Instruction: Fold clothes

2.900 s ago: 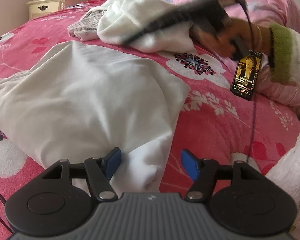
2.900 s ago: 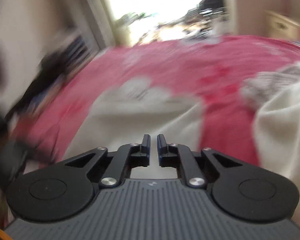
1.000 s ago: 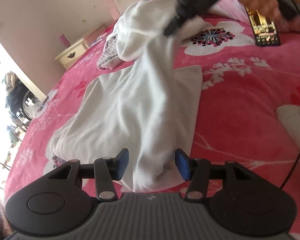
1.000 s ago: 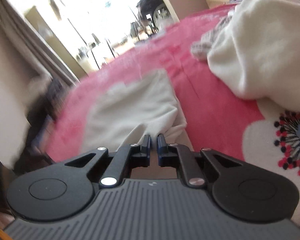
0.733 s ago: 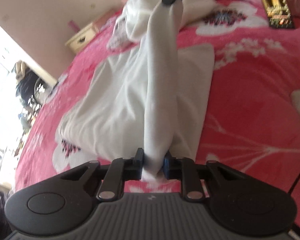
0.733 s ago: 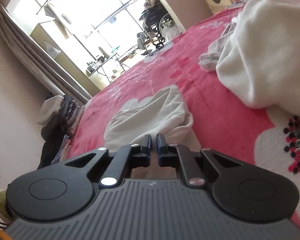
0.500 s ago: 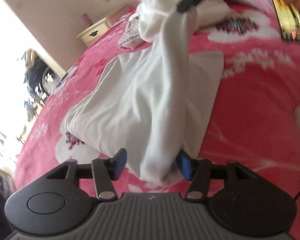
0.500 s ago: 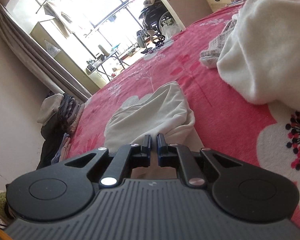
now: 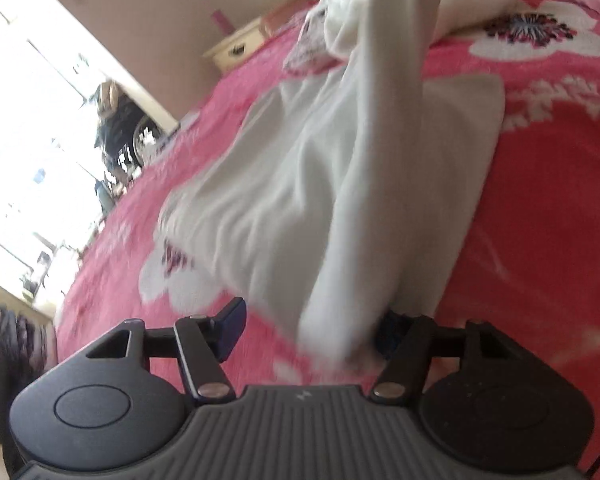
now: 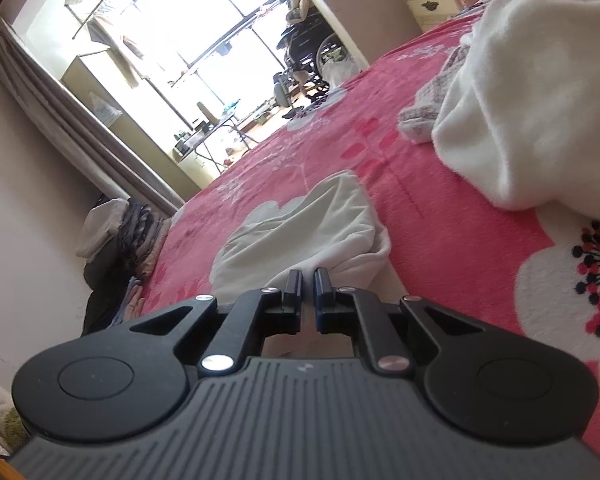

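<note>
A pink floral bedspread (image 10: 440,216) fills both views, and on it lies the white garment (image 9: 300,184) I am folding, spread across the middle of the bed with one end lifted off the surface. A heap of other white clothes (image 10: 540,92) sits further up the bed, near a cream nightstand (image 10: 432,4).

My right gripper (image 10: 307,280) has its fingers drawn nearly together on a bunched end of the garment, holding it raised; in the left view that same gripper shows at the top edge with the cloth hanging from it. My left gripper (image 9: 312,326) stands wide open, the garment's near end draped between its fingers and resting against the right-hand one, gripped by nothing.

The garment's long axis runs from my left gripper away toward the right one, a raised ridge of cloth marking that line while the rest lies flat to the left of it. In my judgement the fold is partway: one lengthwise strip appears gathered up over the body, but the edges are uneven and nothing reads as a finished, squared bundle. The heap beyond looks unfolded too.
</note>
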A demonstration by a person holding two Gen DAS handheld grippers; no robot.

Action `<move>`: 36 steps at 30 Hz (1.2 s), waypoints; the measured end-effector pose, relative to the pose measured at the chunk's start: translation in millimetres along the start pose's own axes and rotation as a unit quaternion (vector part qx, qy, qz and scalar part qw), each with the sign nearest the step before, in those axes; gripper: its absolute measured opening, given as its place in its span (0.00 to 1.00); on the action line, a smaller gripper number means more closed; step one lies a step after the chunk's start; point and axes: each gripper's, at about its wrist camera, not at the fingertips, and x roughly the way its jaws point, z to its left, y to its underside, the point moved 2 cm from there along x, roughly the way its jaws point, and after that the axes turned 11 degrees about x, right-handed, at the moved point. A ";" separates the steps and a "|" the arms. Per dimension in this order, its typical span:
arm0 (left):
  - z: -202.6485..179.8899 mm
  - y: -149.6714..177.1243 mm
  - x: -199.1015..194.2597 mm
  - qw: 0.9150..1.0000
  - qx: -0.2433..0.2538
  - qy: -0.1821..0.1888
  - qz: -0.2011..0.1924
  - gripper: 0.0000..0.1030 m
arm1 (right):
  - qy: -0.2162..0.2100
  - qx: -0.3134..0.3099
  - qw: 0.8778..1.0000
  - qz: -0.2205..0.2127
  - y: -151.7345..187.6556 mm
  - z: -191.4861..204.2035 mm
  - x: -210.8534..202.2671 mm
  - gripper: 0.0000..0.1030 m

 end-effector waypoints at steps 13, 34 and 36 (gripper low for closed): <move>-13.6 8.0 -14.3 0.999 0.031 0.028 -0.014 0.23 | 0.105 -0.066 0.991 0.050 30.9 -32.2 21.3 0.04; -9.9 37.7 -29.4 0.997 0.020 0.075 0.006 0.37 | 0.028 -0.319 0.944 0.080 72.9 72.0 50.4 0.16; -2.4 46.3 -32.7 0.997 -0.002 0.083 0.005 0.37 | 0.046 -0.349 0.930 0.106 86.1 66.2 61.8 0.16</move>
